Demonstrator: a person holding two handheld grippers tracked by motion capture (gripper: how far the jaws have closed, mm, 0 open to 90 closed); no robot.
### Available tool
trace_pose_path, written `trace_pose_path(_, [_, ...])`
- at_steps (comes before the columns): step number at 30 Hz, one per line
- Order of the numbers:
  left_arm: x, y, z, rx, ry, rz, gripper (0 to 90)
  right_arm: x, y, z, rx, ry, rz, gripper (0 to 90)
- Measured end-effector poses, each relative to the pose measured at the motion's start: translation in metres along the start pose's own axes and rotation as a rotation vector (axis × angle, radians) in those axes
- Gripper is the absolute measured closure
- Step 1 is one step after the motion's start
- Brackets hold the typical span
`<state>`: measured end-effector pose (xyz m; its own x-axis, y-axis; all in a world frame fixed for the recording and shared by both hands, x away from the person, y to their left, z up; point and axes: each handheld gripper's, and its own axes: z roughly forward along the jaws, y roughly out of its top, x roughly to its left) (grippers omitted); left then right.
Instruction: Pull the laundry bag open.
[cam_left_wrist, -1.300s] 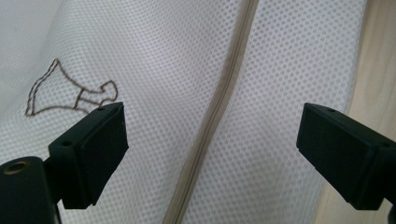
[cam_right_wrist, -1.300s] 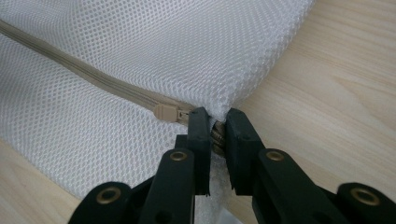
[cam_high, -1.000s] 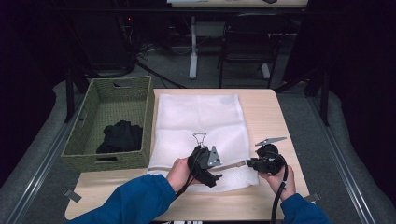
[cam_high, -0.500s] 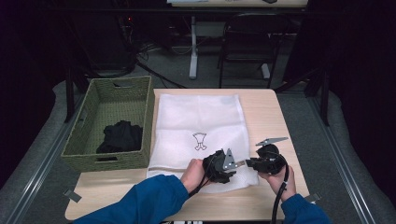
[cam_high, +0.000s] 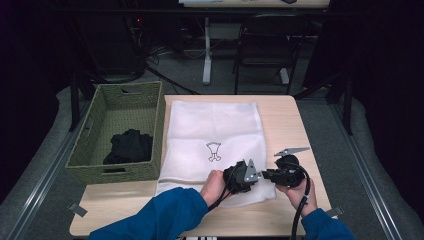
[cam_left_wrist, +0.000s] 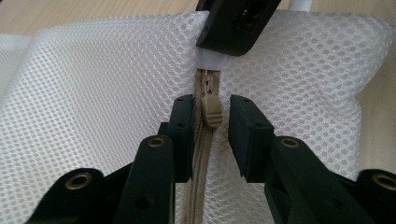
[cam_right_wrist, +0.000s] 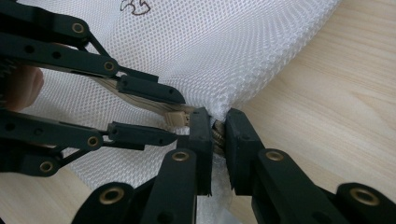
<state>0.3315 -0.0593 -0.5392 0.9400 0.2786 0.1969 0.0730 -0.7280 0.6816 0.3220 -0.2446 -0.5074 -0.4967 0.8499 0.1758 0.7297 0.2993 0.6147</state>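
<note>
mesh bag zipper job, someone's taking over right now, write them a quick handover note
Left gripper: open, jaws on either side of the tan zipper pull, not yet closed on it.
Right gripper: shut on the corner of the mesh bag at the zipper's end, pinning it.
Things: the bag lies flat on the table, zipper along its near edge; a basket on the left holds dark clothes.
Done: bag corner anchored, left jaws lined up on the pull.
Left: close on the pull and probably draw it along the zipper, which looks closed. The clothes are not in the bag yet.
</note>
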Motion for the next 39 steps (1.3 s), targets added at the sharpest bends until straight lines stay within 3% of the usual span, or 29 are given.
trace_pose_path(4, [0.0007, -0.0007, 0.0008, 0.003, 0.002, 0.003, 79.4, 0.0014, 0.0005, -0.0007, -0.012, 0.003, 0.000, 82.8])
trace_pose_path(12, [-0.0019, -0.0006, 0.0019, -0.004, 0.015, 0.014, 80.9, 0.0010, 0.0003, -0.0006, -0.011, 0.004, 0.004, 82.7])
trace_pose_path(14, [-0.0023, -0.0004, 0.0010, -0.013, 0.014, 0.018, 86.5, 0.0007, 0.0000, -0.0006, -0.014, 0.002, 0.004, 82.5])
trace_pose_path(22, [-0.0040, 0.0009, 0.0005, 0.012, 0.012, 0.045, 86.5, -0.0002, -0.0010, -0.0003, -0.009, 0.003, 0.007, 82.4])
trace_pose_path(27, [-0.0018, -0.0007, 0.0046, 0.018, -0.004, 0.034, 82.0, 0.0029, 0.0000, -0.0020, -0.020, 0.014, 0.003, 82.8])
trace_pose_path(34, [-0.0027, -0.0010, 0.0055, 0.017, -0.002, 0.032, 86.4, 0.0022, -0.0007, -0.0016, -0.016, 0.014, 0.002, 82.5])
trace_pose_path(39, [-0.0015, -0.0018, 0.0017, 0.005, -0.006, 0.027, 86.7, 0.0020, -0.0008, -0.0018, -0.019, 0.011, -0.005, 75.6])
